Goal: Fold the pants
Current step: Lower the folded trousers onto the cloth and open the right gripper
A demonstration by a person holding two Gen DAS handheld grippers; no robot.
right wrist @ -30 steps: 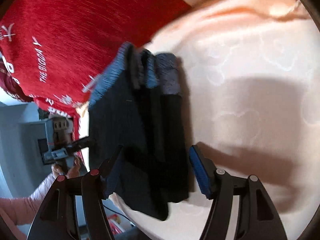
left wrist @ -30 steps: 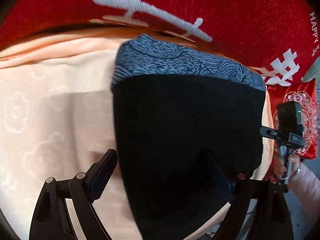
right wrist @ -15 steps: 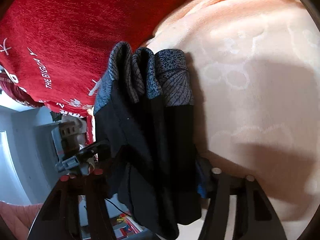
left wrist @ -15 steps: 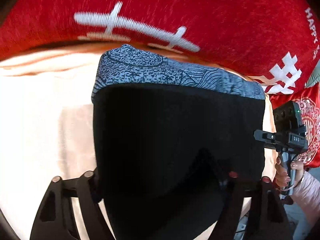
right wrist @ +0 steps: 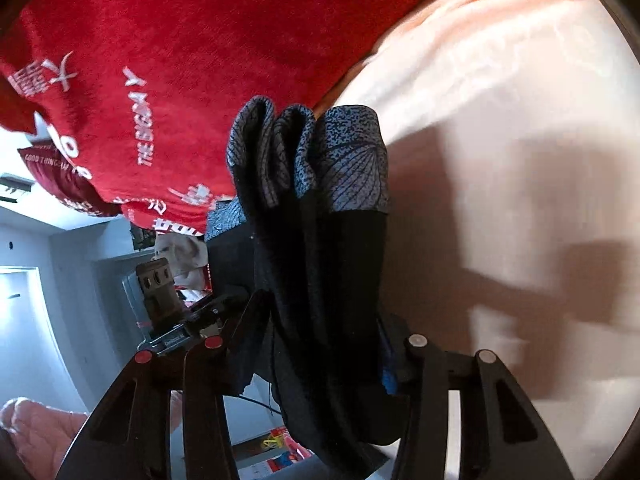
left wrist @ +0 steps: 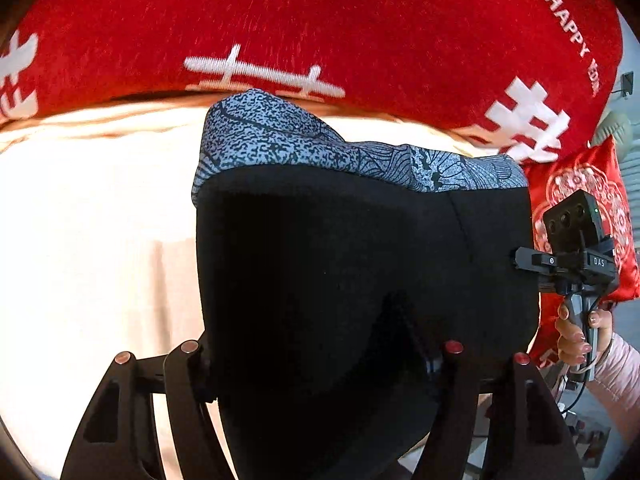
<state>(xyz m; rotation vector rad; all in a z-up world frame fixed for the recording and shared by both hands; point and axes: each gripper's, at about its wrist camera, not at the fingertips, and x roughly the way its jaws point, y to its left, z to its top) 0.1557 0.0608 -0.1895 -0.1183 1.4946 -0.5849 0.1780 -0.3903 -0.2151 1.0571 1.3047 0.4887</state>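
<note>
The folded pants [left wrist: 360, 260] are black with a blue-grey patterned band along the far edge. In the left wrist view they fill the space between the fingers of my left gripper [left wrist: 316, 356], whose jaws are closing with the pads pressed into the cloth. In the right wrist view the pants [right wrist: 320, 240] hang in several thick folds above the sheet. My right gripper [right wrist: 320, 320] is also closing, and pinches that bundle from both sides. The fingertips of both grippers are hidden by the cloth. Each view shows the other gripper at the far side of the pants.
A peach patterned bed sheet [left wrist: 80, 240] lies under the pants. A red blanket with white lettering [left wrist: 320, 20] is heaped along the far side, and a red cushion [left wrist: 580, 184] lies at the right. A hand in a pink sleeve [left wrist: 576, 332] holds the other gripper's handle.
Both grippers' jaws have closed in on the pants from wide apart. The folded bundle has come up off the sheet with both grippers.
</note>
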